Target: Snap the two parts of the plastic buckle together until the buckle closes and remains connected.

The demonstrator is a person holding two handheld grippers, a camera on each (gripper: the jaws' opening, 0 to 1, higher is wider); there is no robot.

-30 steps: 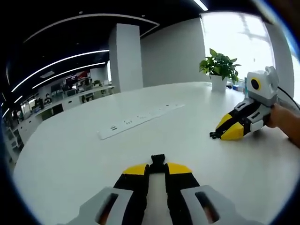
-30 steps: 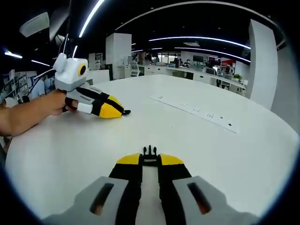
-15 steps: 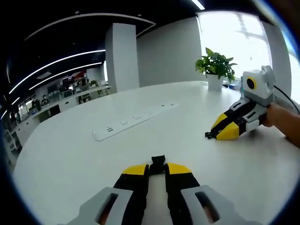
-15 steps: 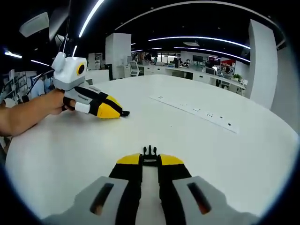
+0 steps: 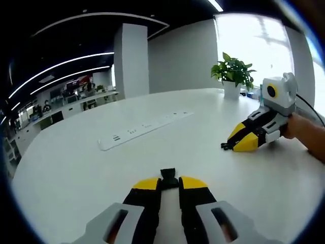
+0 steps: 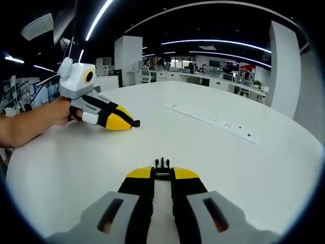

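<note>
White table (image 5: pixel 76 168) holds two grippers, each pinching one buckle half.

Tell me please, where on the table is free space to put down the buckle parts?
The white table is bare between the left gripper and the power strip, and between the right gripper and that strip. It is tighter where the two grippers, each shut on a buckle part, face each other. A potted plant stands at the far edge.

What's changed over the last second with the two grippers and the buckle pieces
Very little. The left gripper has turned a bit, shifting its whole view, and has edged slightly nearer the right gripper. Each stays shut on its buckle part, the socket half and the pronged half, apart above the white table.
</note>
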